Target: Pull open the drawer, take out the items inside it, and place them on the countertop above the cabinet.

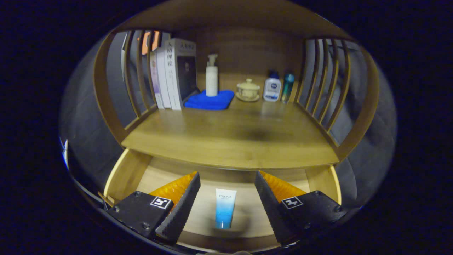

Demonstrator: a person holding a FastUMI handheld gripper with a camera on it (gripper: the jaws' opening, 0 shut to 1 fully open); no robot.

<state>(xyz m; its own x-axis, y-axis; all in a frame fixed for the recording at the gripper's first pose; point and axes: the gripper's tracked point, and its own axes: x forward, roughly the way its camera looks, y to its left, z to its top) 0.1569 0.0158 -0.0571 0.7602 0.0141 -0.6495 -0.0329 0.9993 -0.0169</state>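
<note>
The gripper view shows the gripper (226,198) with fingers spread wide and empty above the pulled-out light wooden drawer (122,173), probably to straddle the blue-and-white tube (224,208) lying between them.

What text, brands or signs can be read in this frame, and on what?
"PROYA": on the blue-white tube in the open drawer, between the fingers of the open gripper.
Book spines: large characters, too blurred to read.
White bottle label: too small to read.
Fingers: square coded markers, no words.
</note>
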